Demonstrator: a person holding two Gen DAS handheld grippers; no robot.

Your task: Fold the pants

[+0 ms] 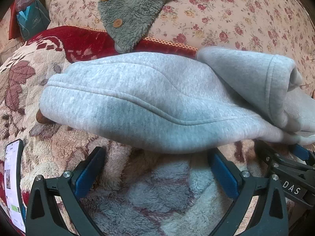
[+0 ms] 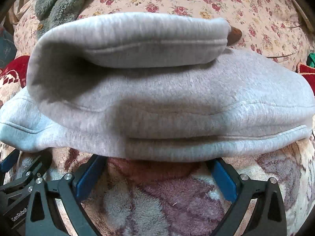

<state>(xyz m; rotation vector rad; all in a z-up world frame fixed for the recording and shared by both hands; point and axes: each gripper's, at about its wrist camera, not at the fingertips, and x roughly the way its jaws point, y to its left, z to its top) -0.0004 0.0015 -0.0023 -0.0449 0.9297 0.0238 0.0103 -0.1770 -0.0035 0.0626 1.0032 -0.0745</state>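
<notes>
While hovering low over the fleece blanket (image 1: pixel 157 186), holding the fingers of the left gripper (image 1: pixel 155 151) spread wide apart and gripping nothing. Pointing them at the near edge of the grey pants (image 1: pixel 137 98), with the blue pads (image 1: pixel 86 175) very close to the cloth; not possible to tell if touching.

Holding the right gripper (image 2: pixel 155 159) in the same way: fingers released, empty, facing the near fold of the pants. Placing both grippers just beside each other, the right one near the right end of the pants in the left wrist view.

Seeing the pants lying folded in thick layers on the blanket, with one leg end (image 1: pixel 275 82) doubled back on top at the right side. Seeing something small and brown (image 1: pixel 42 118) peeking out from under the left end of the pants.

Seeing behind the pants a green fleece garment (image 1: pixel 130 5) with wooden buttons, resting partly on a floral sheet (image 1: pixel 226 15). Also seeing a phone (image 1: pixel 11 181) with a lit screen at the left edge of the left wrist view.
</notes>
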